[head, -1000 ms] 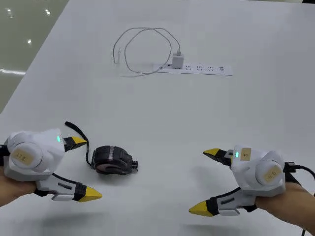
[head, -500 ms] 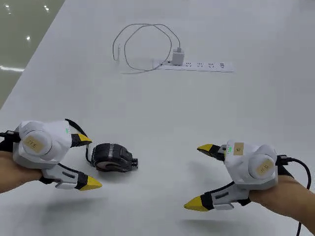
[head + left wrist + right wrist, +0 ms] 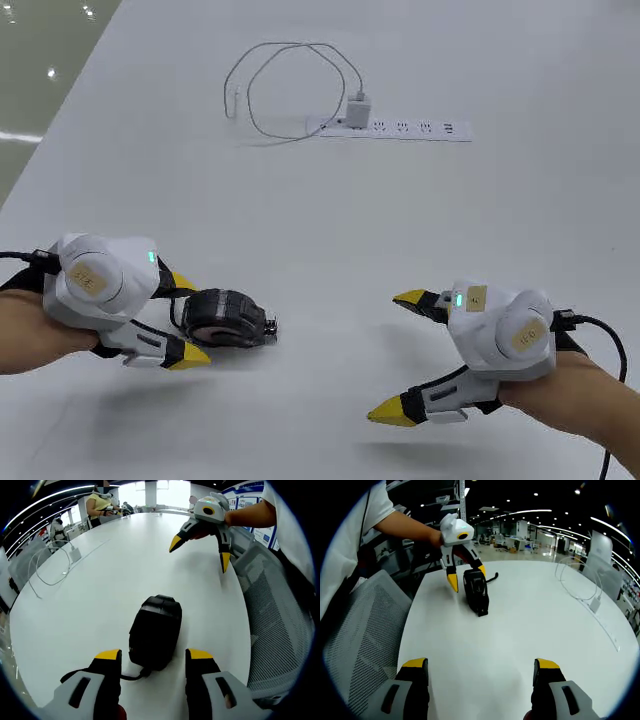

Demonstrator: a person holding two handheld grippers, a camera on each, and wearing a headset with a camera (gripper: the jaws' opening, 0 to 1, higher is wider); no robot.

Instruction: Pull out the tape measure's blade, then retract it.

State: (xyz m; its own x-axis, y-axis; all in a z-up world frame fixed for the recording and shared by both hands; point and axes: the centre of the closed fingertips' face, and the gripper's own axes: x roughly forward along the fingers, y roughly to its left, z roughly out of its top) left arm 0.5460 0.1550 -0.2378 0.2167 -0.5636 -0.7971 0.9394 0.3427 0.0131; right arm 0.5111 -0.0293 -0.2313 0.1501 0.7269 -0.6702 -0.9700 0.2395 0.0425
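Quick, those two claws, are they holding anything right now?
Left gripper: open, with the tape measure between its jaw tips, not clamped.
Right gripper: open, holding nothing.

Left gripper (image 3: 190, 318): held low, jaws parted wide, yellow tips pointing right. Right gripper (image 3: 397, 355): held low, jaws parted wide, tips pointing left, facing the other. Left hand (image 3: 30, 335) and right hand (image 3: 575, 395) grasp them from behind. Grippers well apart.
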